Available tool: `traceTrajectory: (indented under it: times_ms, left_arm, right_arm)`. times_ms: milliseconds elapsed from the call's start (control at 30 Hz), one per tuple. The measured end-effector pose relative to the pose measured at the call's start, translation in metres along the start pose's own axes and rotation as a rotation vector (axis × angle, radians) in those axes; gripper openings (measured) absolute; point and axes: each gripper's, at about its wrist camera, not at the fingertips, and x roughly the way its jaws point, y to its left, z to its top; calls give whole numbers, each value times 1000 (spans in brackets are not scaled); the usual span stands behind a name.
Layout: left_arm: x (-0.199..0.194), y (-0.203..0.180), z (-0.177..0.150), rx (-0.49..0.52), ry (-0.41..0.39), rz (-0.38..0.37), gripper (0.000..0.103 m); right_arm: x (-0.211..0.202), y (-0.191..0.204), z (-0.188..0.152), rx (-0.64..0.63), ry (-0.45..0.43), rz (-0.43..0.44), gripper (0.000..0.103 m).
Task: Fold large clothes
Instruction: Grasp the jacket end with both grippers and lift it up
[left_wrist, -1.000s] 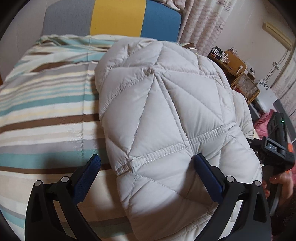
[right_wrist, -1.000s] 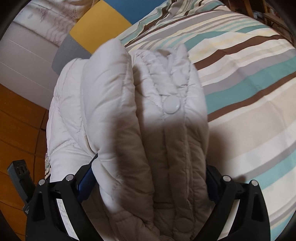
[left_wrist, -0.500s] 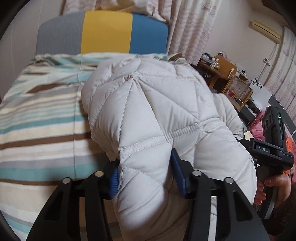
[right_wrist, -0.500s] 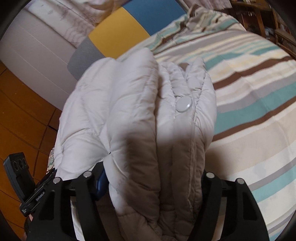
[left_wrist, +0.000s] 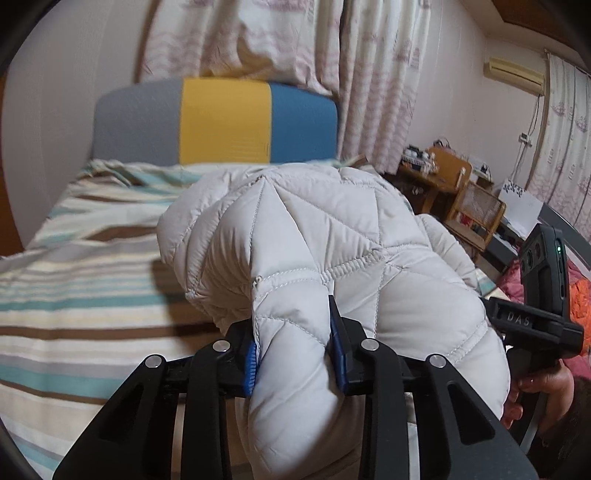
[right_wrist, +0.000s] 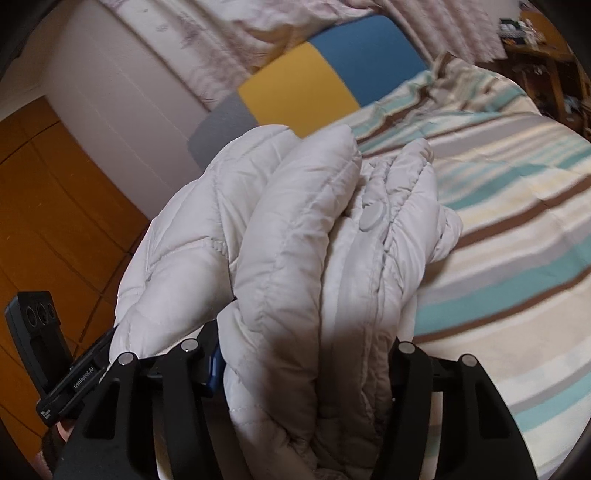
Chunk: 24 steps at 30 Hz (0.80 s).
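A pale grey quilted puffer jacket (left_wrist: 314, 243) is bunched and held up above a striped bed (left_wrist: 85, 266). My left gripper (left_wrist: 293, 350) is shut on a fold of the jacket near its hem. My right gripper (right_wrist: 306, 358) is shut on a thick bundle of jacket layers (right_wrist: 295, 240) with a round snap button (right_wrist: 373, 219) showing. The right gripper's body also shows at the right of the left wrist view (left_wrist: 535, 314). The left gripper's body shows at the lower left of the right wrist view (right_wrist: 40, 339).
The bed has a grey, yellow and blue headboard (left_wrist: 221, 122) with curtains (left_wrist: 369, 74) behind. Wooden furniture with clutter (left_wrist: 454, 192) stands right of the bed. A wooden floor (right_wrist: 55, 221) lies on the bed's left.
Both grippers closed on the jacket and lifted it off the bed. The views tilted up, showing more headboard and curtain.
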Motion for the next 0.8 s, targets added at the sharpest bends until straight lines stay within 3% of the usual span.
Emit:
traceTrajectory:
  times_ms: [233, 467, 700, 800]
  left_arm:
    - [-44, 42, 0, -5, -94, 87, 30]
    - [-78, 102, -17, -79, -120, 193, 30]
    - [-97, 157, -47, -139, -78, 322, 30]
    - [-92, 182, -67, -186, -14, 384, 44]
  right_arm:
    - [40, 67, 4, -98, -11, 98, 59]
    - [97, 138, -5, -211, 43, 151, 59]
    - [154, 186, -30, -275, 105, 159, 59]
    - [185, 195, -41, -312, 174, 100, 59]
